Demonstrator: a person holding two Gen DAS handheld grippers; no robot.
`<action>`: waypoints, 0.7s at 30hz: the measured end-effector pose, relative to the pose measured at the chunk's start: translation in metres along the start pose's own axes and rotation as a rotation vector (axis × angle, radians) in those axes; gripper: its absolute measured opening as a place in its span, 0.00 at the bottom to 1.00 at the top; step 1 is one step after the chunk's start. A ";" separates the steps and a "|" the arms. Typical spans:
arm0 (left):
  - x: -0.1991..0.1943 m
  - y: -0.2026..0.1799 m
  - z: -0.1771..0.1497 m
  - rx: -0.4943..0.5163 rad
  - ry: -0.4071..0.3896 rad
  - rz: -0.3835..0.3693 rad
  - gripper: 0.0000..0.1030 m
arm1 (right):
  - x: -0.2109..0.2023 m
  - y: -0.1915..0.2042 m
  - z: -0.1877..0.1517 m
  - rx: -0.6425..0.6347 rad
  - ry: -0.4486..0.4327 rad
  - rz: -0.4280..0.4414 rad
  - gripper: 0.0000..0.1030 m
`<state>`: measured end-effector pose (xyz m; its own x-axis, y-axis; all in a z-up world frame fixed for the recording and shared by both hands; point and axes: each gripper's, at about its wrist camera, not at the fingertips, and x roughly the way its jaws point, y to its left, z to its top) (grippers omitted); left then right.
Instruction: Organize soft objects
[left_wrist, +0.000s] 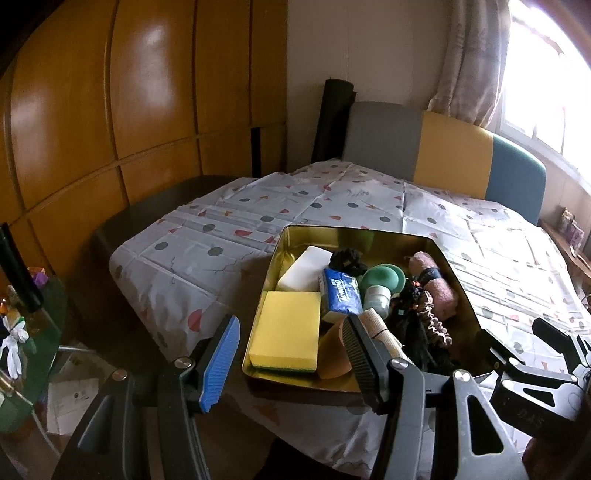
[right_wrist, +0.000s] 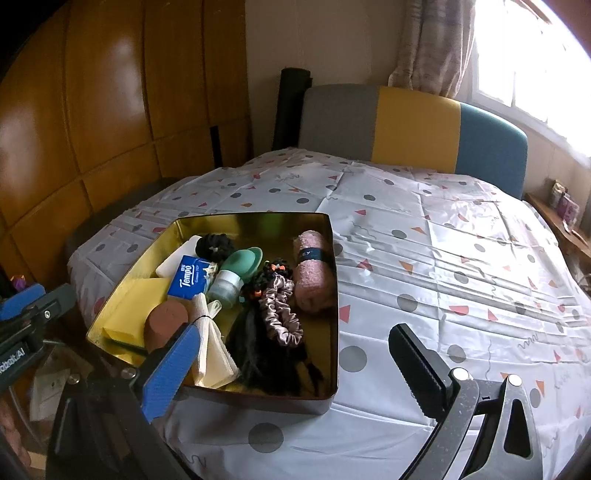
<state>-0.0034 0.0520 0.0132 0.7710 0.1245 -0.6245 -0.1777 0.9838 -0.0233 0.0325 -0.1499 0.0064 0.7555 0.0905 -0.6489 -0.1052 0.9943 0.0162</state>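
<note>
A: Left wrist view?
B: My left gripper (left_wrist: 291, 356) is spread wide and empty above the near edge of the gold tin (left_wrist: 369, 230). The yellow sponge (left_wrist: 286, 332) lies in the tin.
A: Right wrist view?
B: My right gripper (right_wrist: 295, 373) is also wide, gripping nothing. The pink towel roll (right_wrist: 314, 273) lies against the tin's right wall.

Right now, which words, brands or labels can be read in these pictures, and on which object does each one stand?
"Tempo": on the blue tissue pack in the gold tin.
"DAS": embossed on the right gripper body, seen in the left wrist view.
Smaller print under "Tempo": too small to read.
Dark band on the pink rolled towel: letters too blurred.
White lettering on the left gripper body: cut off.
</note>
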 end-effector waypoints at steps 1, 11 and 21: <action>0.000 0.000 0.000 -0.003 0.000 0.003 0.57 | 0.000 0.000 0.000 -0.001 -0.002 0.000 1.00; 0.001 0.003 0.001 -0.019 0.001 0.013 0.57 | 0.001 0.003 0.000 -0.008 -0.003 -0.004 1.00; 0.001 0.004 0.000 -0.021 -0.001 0.019 0.57 | 0.001 0.003 -0.001 -0.007 -0.002 -0.005 1.00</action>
<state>-0.0031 0.0560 0.0128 0.7677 0.1436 -0.6245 -0.2054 0.9783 -0.0275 0.0325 -0.1465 0.0046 0.7571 0.0852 -0.6477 -0.1058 0.9944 0.0071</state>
